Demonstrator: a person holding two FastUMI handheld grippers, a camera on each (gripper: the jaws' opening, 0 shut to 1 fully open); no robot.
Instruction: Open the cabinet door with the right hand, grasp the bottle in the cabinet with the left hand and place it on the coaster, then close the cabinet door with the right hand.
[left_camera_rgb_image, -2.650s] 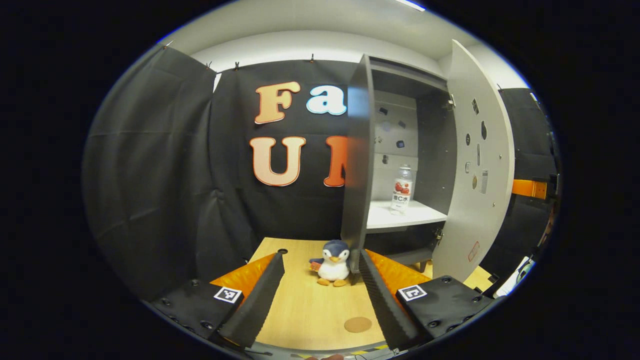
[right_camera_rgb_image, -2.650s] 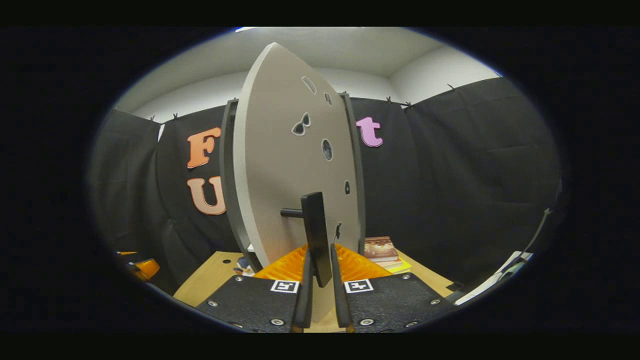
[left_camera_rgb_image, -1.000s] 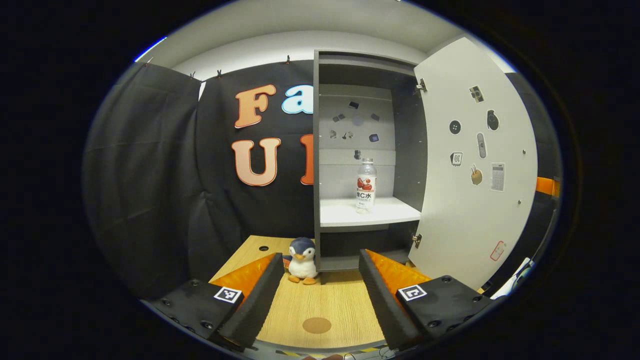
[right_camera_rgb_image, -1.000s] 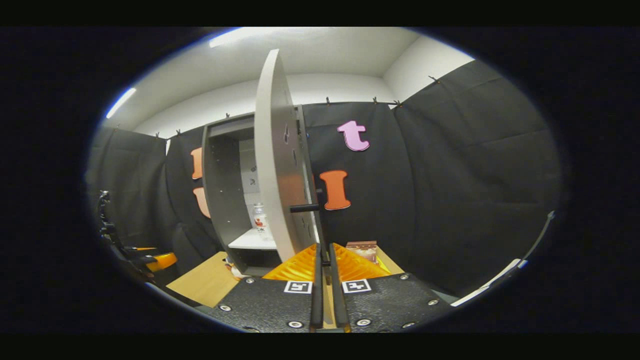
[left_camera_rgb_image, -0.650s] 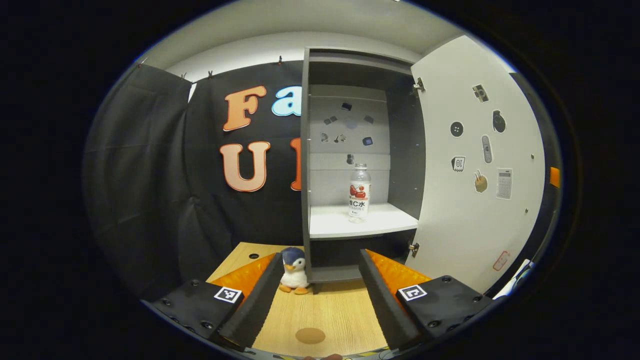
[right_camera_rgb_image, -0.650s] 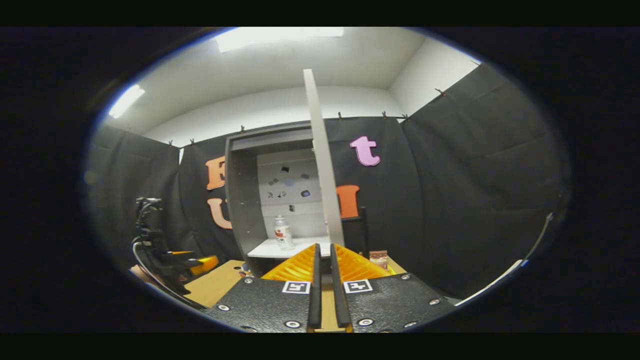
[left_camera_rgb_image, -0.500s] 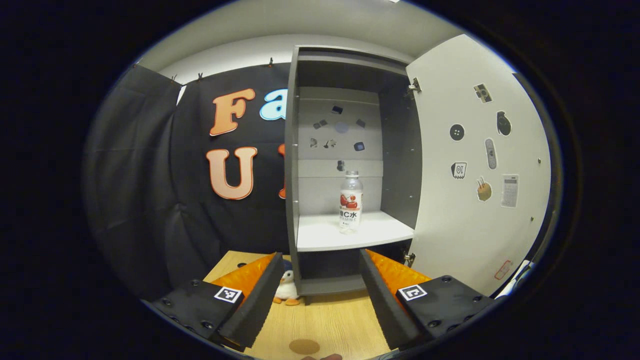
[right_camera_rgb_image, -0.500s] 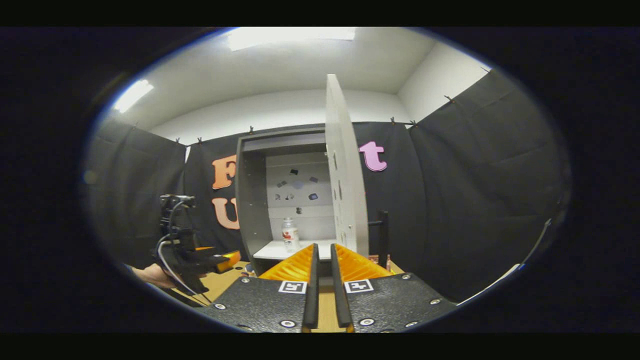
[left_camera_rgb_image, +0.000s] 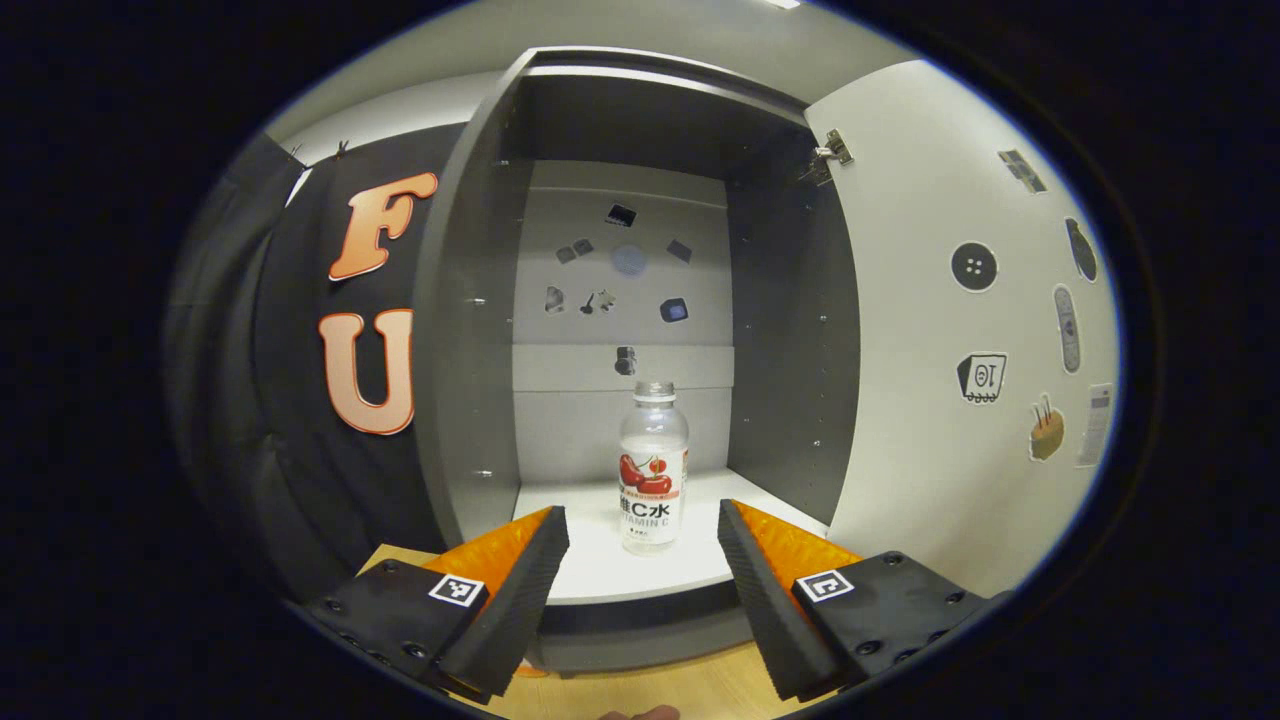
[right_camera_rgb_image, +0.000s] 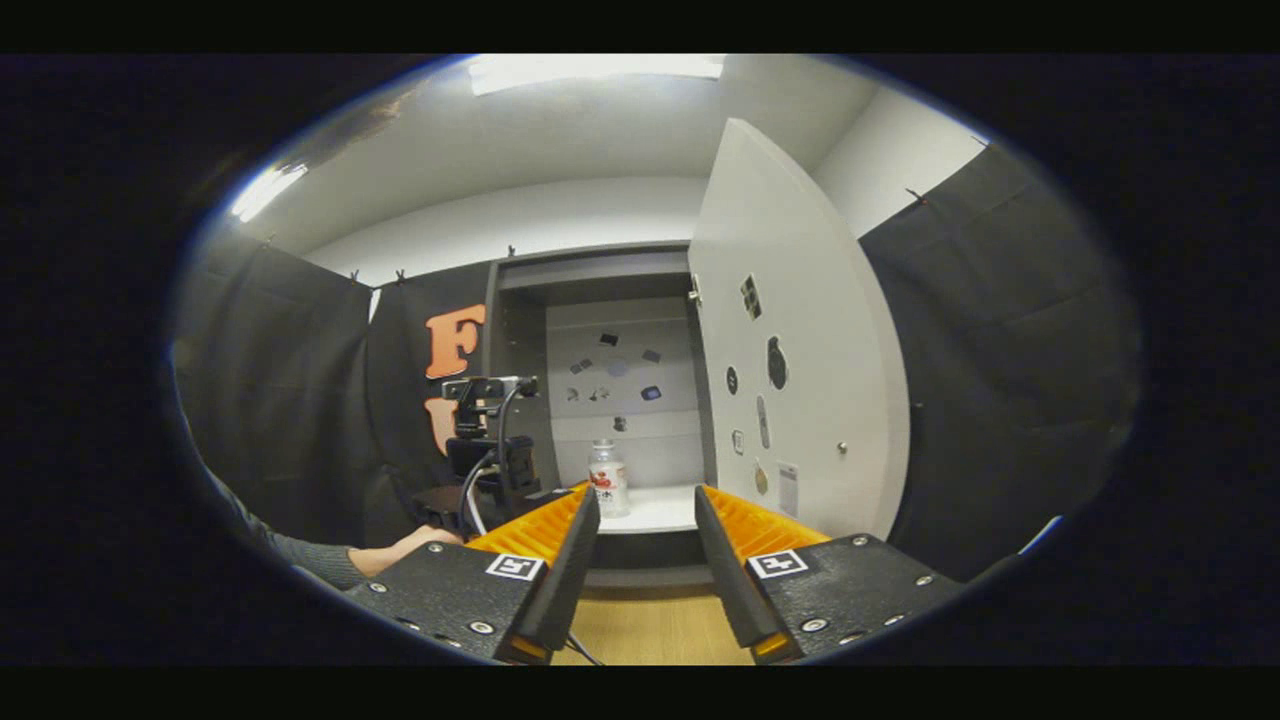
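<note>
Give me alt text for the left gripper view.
The open left gripper points at an upright clear bottle on the white shelf of a grey cabinet, whose door stands swung open to the right.

The cabinet door (left_camera_rgb_image: 940, 330) stands wide open at right; only the bottle (left_camera_rgb_image: 652, 470) stands on the shelf (left_camera_rgb_image: 600, 560).

i count one bottle (left_camera_rgb_image: 652, 468) on one shelf (left_camera_rgb_image: 600, 570), one cabinet (left_camera_rgb_image: 470, 330) with one open door (left_camera_rgb_image: 940, 340), two grippers, my left gripper (left_camera_rgb_image: 640, 580) and right gripper (right_camera_rgb_image: 645, 540), one hand (right_camera_rgb_image: 395, 550), one wooden tabletop (right_camera_rgb_image: 650, 630)
</note>
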